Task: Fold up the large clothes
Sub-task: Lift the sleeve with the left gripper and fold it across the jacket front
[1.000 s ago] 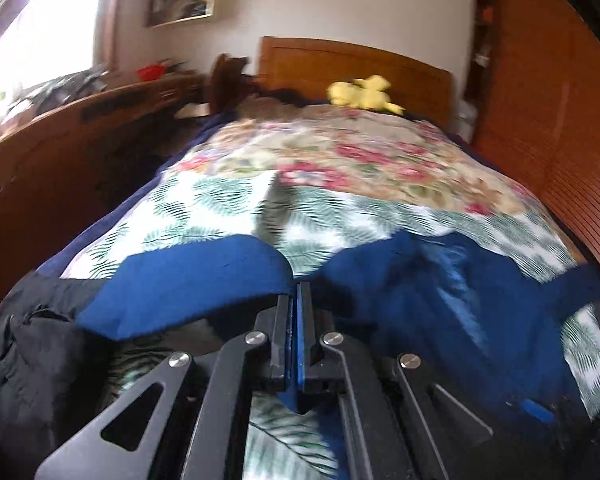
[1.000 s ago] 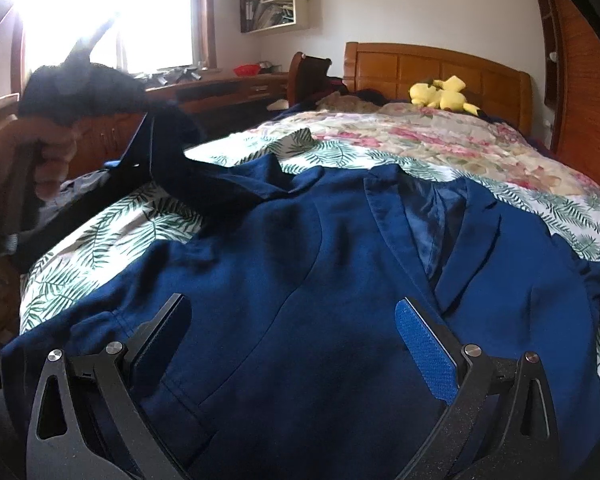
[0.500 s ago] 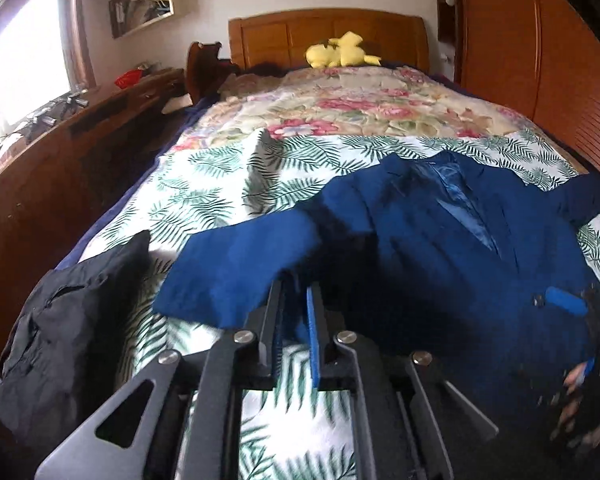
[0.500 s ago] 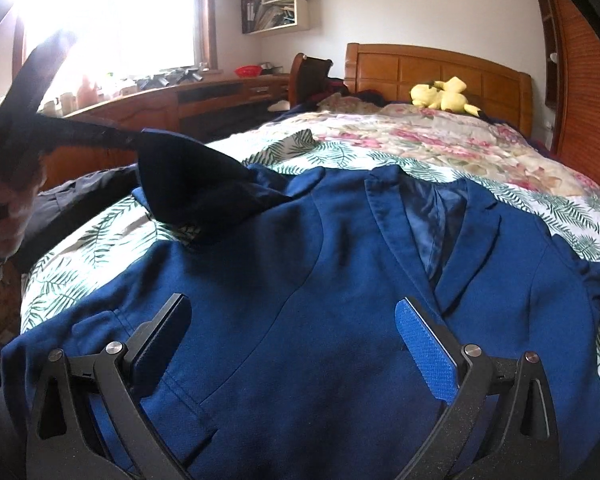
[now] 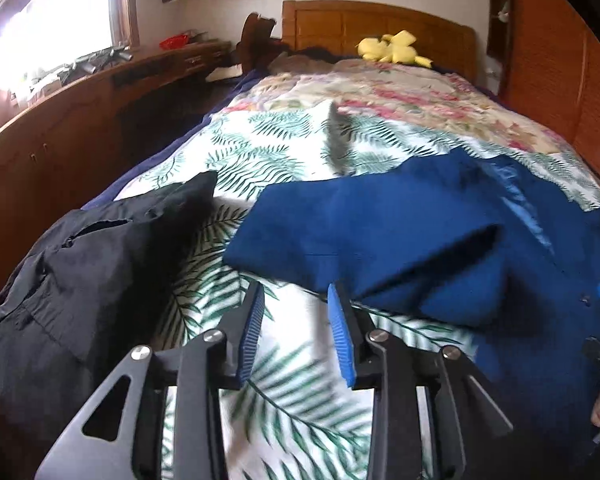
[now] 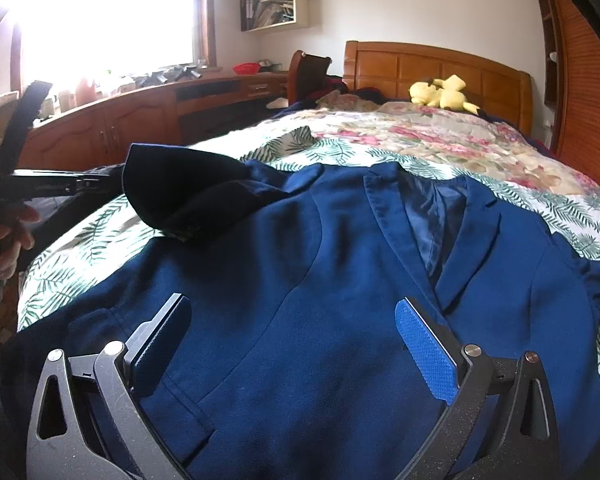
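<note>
A blue blazer lies front-up on the bed, lapels toward the headboard. Its left sleeve is folded in across the jacket and rests there loose; it also shows in the right wrist view. My left gripper is open and empty, just short of the sleeve's near edge, over the leaf-print sheet. It shows from the side at the left of the right wrist view. My right gripper is wide open and empty, hovering over the blazer's lower front.
A black garment lies on the bed's left edge. The leaf-print sheet and a floral quilt cover the bed. A yellow plush toy sits by the headboard. A wooden desk runs along the left, a wardrobe on the right.
My left gripper was shut on the sleeve, carried it over the jacket, then opened and let it go. It has drawn back slightly. The right gripper has not moved.
</note>
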### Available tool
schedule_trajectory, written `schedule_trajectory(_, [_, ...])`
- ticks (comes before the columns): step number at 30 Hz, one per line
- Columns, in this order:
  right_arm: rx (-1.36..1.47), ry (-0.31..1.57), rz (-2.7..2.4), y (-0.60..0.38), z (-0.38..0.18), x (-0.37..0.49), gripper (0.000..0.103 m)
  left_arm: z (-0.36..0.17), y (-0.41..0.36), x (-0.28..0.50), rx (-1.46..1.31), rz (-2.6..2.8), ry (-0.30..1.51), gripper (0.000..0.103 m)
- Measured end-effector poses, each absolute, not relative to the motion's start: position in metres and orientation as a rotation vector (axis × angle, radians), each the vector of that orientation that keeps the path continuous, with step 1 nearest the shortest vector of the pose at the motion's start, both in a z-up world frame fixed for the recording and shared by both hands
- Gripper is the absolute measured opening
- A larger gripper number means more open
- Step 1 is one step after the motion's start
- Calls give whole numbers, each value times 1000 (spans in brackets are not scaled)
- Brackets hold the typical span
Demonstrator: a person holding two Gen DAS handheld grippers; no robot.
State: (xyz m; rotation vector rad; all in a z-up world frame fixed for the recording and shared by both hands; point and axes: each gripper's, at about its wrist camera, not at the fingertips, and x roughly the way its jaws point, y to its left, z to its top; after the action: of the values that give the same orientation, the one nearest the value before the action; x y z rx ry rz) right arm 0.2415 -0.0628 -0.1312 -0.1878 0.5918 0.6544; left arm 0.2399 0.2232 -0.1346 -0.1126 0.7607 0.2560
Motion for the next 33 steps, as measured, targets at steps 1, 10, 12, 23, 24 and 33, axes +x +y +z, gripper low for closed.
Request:
schedule_trajectory(1, [-188, 593, 653, -63, -131, 242, 103, -139, 228, 245, -122, 256, 771, 34])
schedule_trajectory(10, [-188, 607, 657, -61, -135, 244, 103, -174, 253, 288, -197, 287, 883, 38])
schedule_trajectory(12, [-187, 609, 659, -61, -135, 244, 103, -179, 260, 292, -238, 282, 898, 39])
schedule_trajectory(23, [-184, 608, 662, -62, -135, 244, 103, -170, 260, 304, -290, 293, 840, 6])
schedule_trajectory(24, [-183, 608, 662, -62, -135, 244, 103, -167, 258, 305, -280, 297, 834, 4])
schedule_trajectory(33, [-176, 596, 664, -65, -130, 242, 103, -83, 196, 292, -143, 260, 689, 0])
